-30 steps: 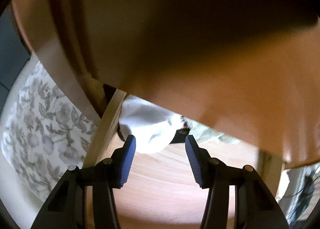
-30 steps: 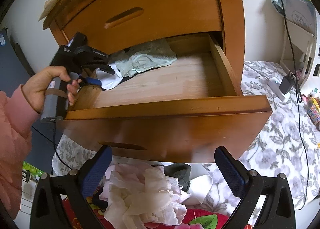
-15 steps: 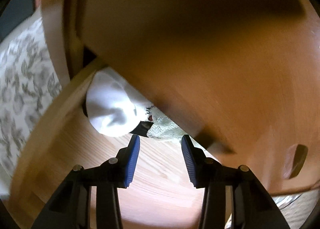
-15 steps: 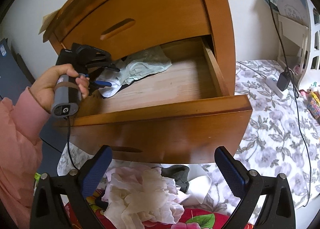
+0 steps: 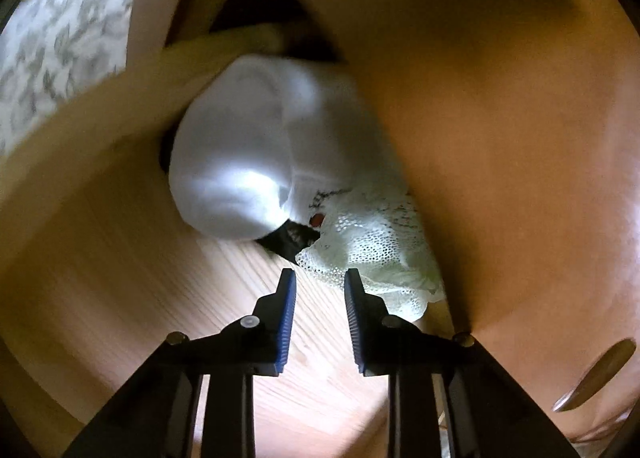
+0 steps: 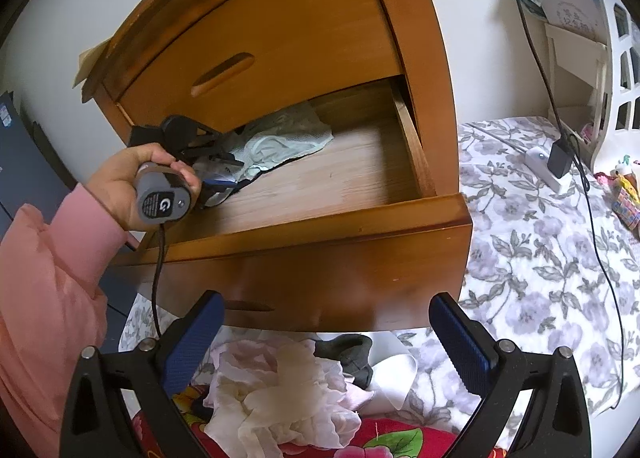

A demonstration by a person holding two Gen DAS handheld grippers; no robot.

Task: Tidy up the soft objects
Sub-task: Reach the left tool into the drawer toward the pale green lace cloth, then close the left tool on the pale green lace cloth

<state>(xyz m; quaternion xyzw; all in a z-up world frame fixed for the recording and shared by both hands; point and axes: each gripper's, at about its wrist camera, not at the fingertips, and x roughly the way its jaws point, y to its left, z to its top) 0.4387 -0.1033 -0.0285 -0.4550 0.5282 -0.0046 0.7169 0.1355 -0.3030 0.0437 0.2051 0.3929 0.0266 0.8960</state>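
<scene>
Left wrist view: left gripper (image 5: 316, 278) down inside the open drawer (image 5: 132, 266), jaws narrow, just been closing, nothing between them, only bare drawer floor. Just beyond the tips, a white sock (image 5: 248, 162) bundled against the far left corner, a black scrap (image 5: 286, 240) under it, a pale lace garment (image 5: 376, 242) spread to its right; tucked there probably to leave the rest of the floor free. Upper drawer front (image 5: 500, 106) hanging close above, limiting room to reach in.

Right wrist view: right gripper (image 6: 326, 342) held wide and empty, low and near, over a heap of pale crumpled fabric (image 6: 280, 390) on the bed (image 6: 540, 258), likely waiting its turn. A hand (image 6: 132, 182) in a pink sleeve (image 6: 48, 278) holding the other gripper at the drawer's left. Dark sock (image 6: 352, 354) beside the heap; charger (image 6: 560, 158) and cables far right.
</scene>
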